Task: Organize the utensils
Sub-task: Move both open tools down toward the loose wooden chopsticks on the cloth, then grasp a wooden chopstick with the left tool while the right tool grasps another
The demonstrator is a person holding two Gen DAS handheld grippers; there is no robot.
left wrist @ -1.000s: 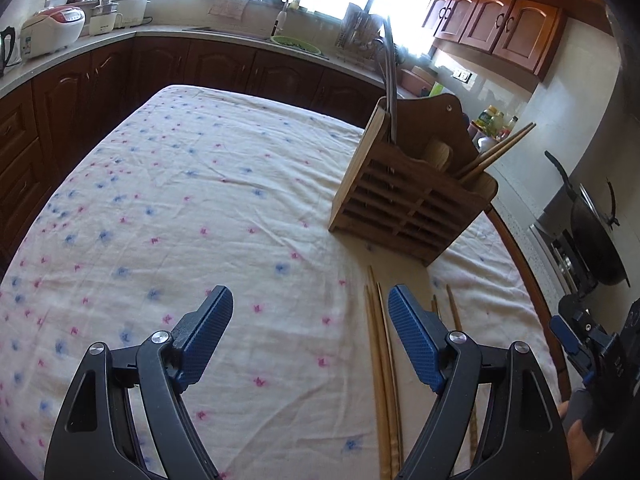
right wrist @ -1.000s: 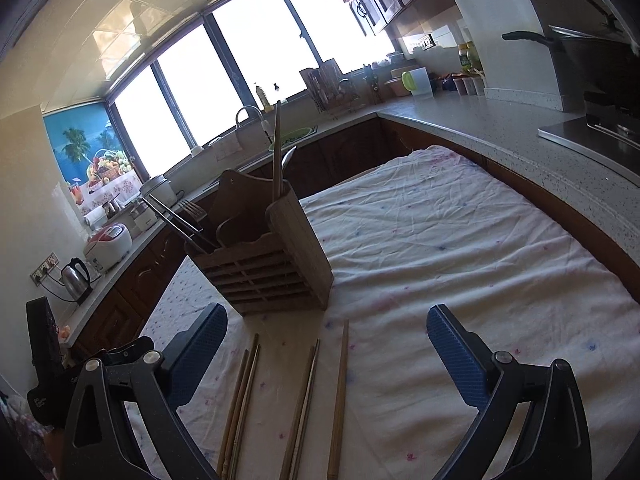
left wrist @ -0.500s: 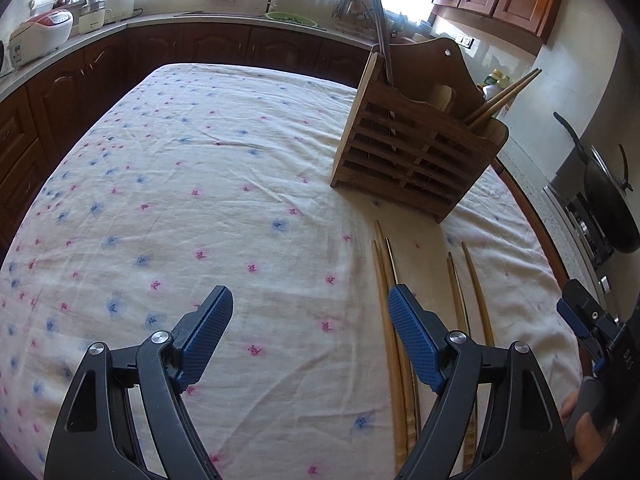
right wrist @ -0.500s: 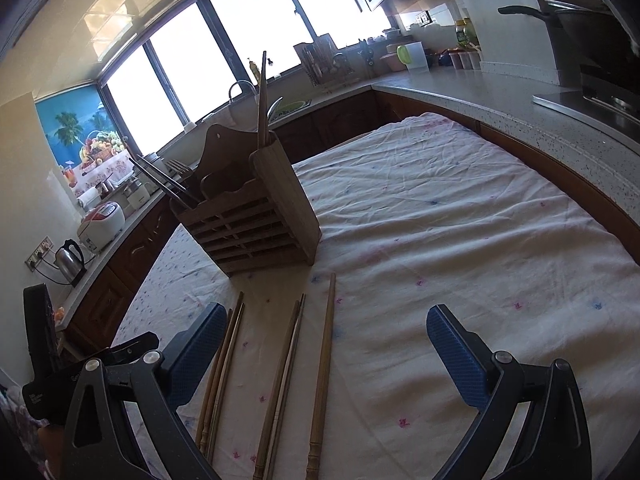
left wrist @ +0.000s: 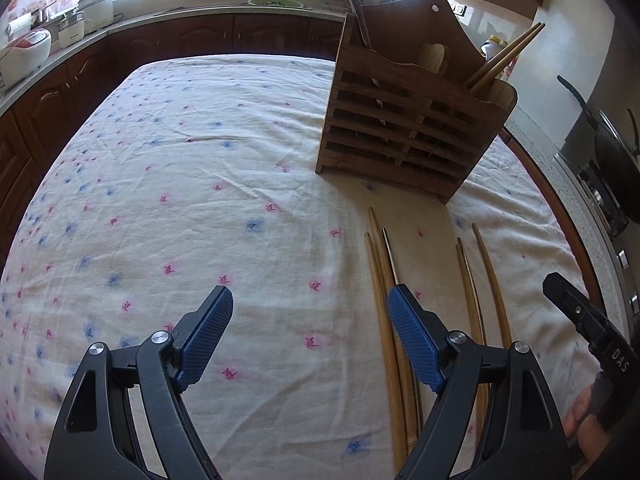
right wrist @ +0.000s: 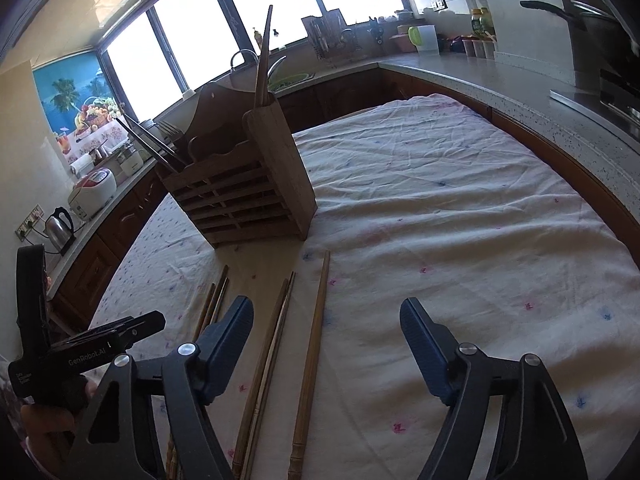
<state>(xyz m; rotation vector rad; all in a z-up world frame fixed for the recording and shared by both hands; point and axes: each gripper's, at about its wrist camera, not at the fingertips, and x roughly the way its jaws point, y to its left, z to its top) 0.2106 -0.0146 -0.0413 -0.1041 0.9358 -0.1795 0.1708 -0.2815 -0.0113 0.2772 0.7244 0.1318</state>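
In the left wrist view, the wooden utensil holder (left wrist: 404, 128) stands upright on the flowered tablecloth (left wrist: 192, 184) in the upper right of the frame. A dark metal handle (left wrist: 358, 8) rises from its left compartment, a pale wooden piece (left wrist: 434, 56) sits in the middle, and 2 chopsticks (left wrist: 508, 52) lean out of the right compartment. Below the holder, loose chopsticks (left wrist: 386, 320) lie on the cloth in a row, pointing toward it.

In the right wrist view, the holder stands left of centre, and a single chopstick (right wrist: 314, 344) lies right of the others.

The left gripper (left wrist: 310, 336) points down at the cloth with its jaws open and nothing between them; its right finger (left wrist: 412, 338) covers part of the leftmost chopsticks. The right gripper (right wrist: 326, 350) also tilts downward, its jaws closing, with the single chopstick in the gap but not pressed by either pad.
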